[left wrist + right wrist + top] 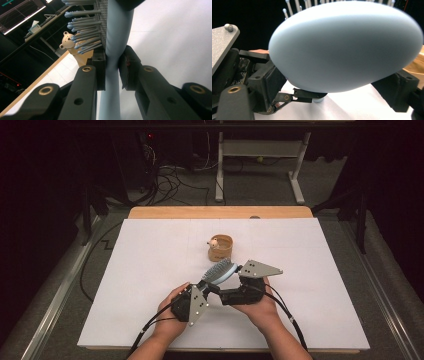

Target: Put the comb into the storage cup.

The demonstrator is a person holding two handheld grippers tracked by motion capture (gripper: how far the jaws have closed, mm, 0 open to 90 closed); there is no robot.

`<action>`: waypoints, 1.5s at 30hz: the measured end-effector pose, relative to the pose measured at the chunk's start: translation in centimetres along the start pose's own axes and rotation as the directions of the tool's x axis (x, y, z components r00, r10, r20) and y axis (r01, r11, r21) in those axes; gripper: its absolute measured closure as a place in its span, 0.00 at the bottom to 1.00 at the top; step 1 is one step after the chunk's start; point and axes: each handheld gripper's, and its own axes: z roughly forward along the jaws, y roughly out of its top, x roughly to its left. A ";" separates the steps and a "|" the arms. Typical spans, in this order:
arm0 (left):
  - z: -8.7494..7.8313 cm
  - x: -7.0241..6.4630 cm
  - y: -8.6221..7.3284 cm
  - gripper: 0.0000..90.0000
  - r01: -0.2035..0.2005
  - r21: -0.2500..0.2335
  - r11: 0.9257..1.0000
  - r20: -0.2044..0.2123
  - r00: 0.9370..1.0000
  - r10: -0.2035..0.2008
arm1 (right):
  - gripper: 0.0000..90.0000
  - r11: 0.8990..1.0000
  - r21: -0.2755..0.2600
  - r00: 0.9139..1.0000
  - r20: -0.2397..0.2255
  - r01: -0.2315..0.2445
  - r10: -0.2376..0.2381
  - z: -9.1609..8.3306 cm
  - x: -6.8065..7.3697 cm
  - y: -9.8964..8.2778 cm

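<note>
Pale-blue hairbrush [220, 270]: head toward far-right, bristles facing left; left gripper [209, 289] clamps the handle, right gripper [238, 277] straddles the head, grip unclear. Wooden bear-cup [220, 247] stands just beyond.

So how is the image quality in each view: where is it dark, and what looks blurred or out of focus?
High view: the white table is evenly lit, the room behind is very dark. Left gripper view: the hairbrush bristles and the bear figure are slightly soft, with dark surroundings. Right gripper view: the brush's pale blue back sits very close and its edges blur; the background is black.
</note>
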 end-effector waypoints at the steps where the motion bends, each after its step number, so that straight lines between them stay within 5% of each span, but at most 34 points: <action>1: 0.0 0.0 0.0 0.86 0.001 0.000 1.000 0.002 1.000 -0.001 | 0.19 1.000 -0.003 1.000 -0.001 -0.003 0.003 0.0 0.0 0.0; 33: -0.2 0.4 0.2 0.84 0.026 -0.018 0.999 0.032 0.999 -0.026 | 0.23 0.998 -0.029 0.999 -0.016 -0.048 0.047 -0.3 -0.1 0.3; 40: -0.3 0.8 0.1 0.68 0.063 -0.015 0.998 0.061 0.996 -0.062 | 0.23 0.998 -0.036 0.999 -0.013 -0.046 0.045 -0.5 -0.1 0.3; 45: -1.0 1.4 -0.2 0.57 0.105 -0.025 0.994 0.120 0.988 -0.101 | 0.23 0.998 -0.043 0.999 -0.005 -0.041 0.041 -0.6 -0.1 0.3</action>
